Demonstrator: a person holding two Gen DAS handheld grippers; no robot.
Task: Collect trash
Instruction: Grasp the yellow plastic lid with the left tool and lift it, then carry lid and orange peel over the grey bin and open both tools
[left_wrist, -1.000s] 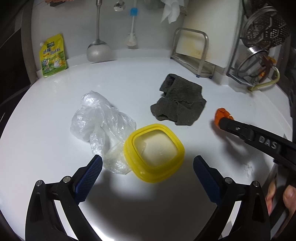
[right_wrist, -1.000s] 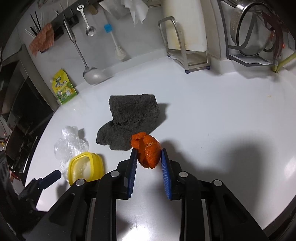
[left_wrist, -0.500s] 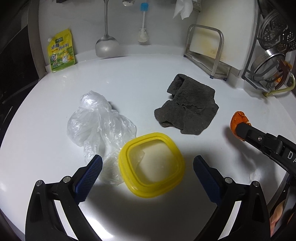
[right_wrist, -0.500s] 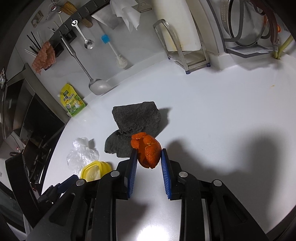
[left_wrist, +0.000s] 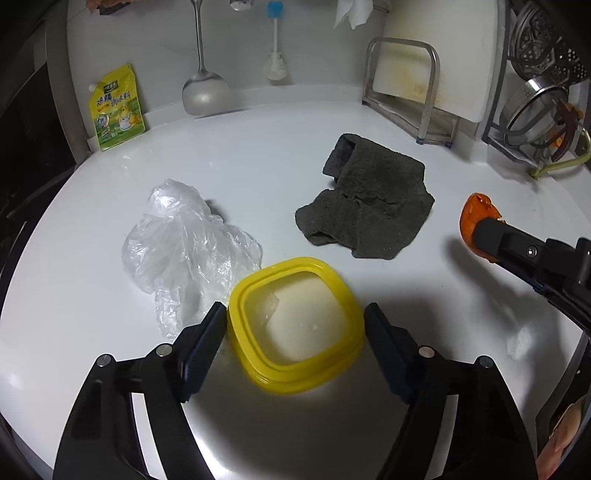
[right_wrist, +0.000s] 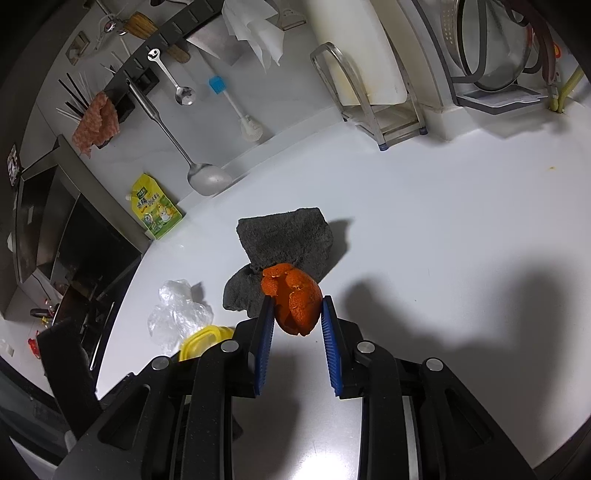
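A yellow square container (left_wrist: 295, 325) sits on the white counter (left_wrist: 258, 155), also seen in the right wrist view (right_wrist: 201, 341). My left gripper (left_wrist: 295, 326) has closed in on it, one pad at each side wall. A crumpled clear plastic bag (left_wrist: 184, 243) lies against the container's left side and shows in the right wrist view (right_wrist: 177, 314). My right gripper (right_wrist: 294, 314) is shut on an orange peel (right_wrist: 291, 301) and holds it above the counter. The peel also shows at the right in the left wrist view (left_wrist: 476, 218).
A grey cloth (left_wrist: 369, 203) lies mid-counter, beyond the container. A yellow-green pouch (left_wrist: 116, 107), a ladle (left_wrist: 203, 92) and a brush (left_wrist: 275, 62) stand at the back wall. A rack with a cutting board (left_wrist: 424, 85) and a dish rack (left_wrist: 539, 110) stand at the back right.
My left gripper's jaws have closed from wide open onto the yellow container's sides. My right gripper has risen with the orange peel, still shut on it.
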